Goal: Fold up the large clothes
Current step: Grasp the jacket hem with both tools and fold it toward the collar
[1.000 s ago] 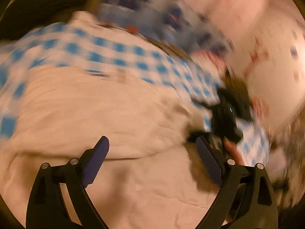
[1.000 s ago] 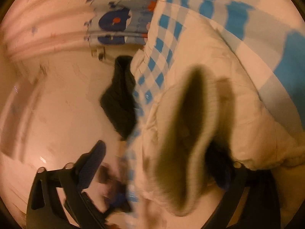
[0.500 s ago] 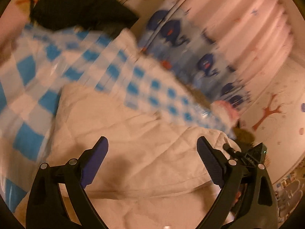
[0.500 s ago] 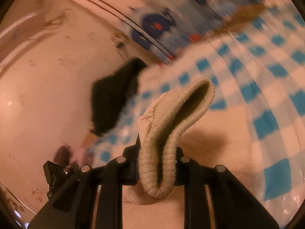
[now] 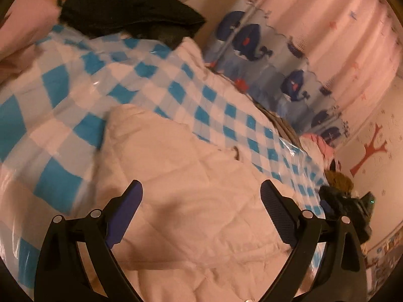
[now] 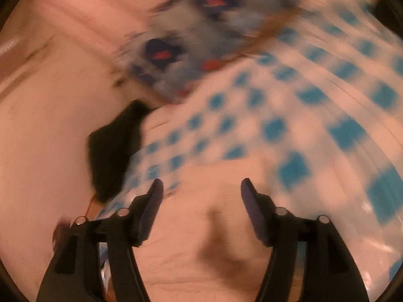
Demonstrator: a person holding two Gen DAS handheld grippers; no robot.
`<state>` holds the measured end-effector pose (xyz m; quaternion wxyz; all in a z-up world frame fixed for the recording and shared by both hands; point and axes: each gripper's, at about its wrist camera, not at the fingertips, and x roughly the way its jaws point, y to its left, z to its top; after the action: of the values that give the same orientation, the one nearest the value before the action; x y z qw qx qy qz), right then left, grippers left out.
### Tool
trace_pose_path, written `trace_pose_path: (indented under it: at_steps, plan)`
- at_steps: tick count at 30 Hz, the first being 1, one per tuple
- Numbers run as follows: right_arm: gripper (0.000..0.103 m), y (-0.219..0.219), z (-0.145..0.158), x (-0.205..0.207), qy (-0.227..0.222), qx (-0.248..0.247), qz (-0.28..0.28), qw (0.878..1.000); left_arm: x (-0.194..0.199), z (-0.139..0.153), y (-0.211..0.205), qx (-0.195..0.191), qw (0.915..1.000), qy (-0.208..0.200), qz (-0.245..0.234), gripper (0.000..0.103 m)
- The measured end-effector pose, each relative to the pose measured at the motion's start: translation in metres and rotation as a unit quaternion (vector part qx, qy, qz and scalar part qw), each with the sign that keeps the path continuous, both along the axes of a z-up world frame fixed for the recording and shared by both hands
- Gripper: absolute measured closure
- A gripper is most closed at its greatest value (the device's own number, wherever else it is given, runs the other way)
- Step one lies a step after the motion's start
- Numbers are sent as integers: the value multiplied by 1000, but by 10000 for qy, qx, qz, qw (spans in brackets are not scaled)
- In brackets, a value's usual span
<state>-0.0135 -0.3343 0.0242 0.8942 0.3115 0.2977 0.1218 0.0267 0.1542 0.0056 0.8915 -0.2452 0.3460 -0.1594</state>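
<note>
A cream quilted garment (image 5: pixel 191 176) lies spread on a blue-and-white checked cloth (image 5: pixel 75 95). My left gripper (image 5: pixel 201 196) is open and empty, hovering just above the garment. In the blurred right wrist view the same garment (image 6: pixel 201 226) lies below my right gripper (image 6: pixel 201 188), which is open and empty above it. The right gripper also shows in the left wrist view (image 5: pixel 352 206) at the garment's far right edge.
A black garment (image 5: pixel 131 5) lies at the far end of the checked cloth, also in the right wrist view (image 6: pixel 113 151). A whale-print curtain (image 5: pixel 264 58) and pink curtain (image 5: pixel 340 25) hang behind. A pink item (image 5: pixel 320 146) lies at the right edge.
My right gripper was shut on the garment's knitted cuff half a second ago; it has let go and now stands open. My left gripper stayed open and lifted to look across the bed.
</note>
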Motion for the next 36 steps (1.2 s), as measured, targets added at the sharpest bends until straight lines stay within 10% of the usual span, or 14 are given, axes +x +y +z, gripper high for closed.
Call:
trace_pose_path:
  at_steps: [5,9,11,16,26,36]
  plan:
    - [33,22,-75,50,1357,-208,468,9894,16,-32,8,373,9976,545,230,12]
    - [78,0,-109,56,1669,216,264,9854,23,-53,-13,1081,9916,710,-14,10]
    - [80,-13,-110,54,1811,541,350,9814,23,-55,-23,1446,9871,680,-66,9]
    - [25,-39,-46,-21,1378,119,371,9897,-9,-27,12,657,9939,885,-10,9]
    - [19,-76,-73,-186,2436,706,987,9622,-177,-1,107,1017,9866,1276,-55,9]
    - [19,-50,-82,-269,2615,1118,1721,9431,-264,-28,152,-78,9797,1998,-119,9]
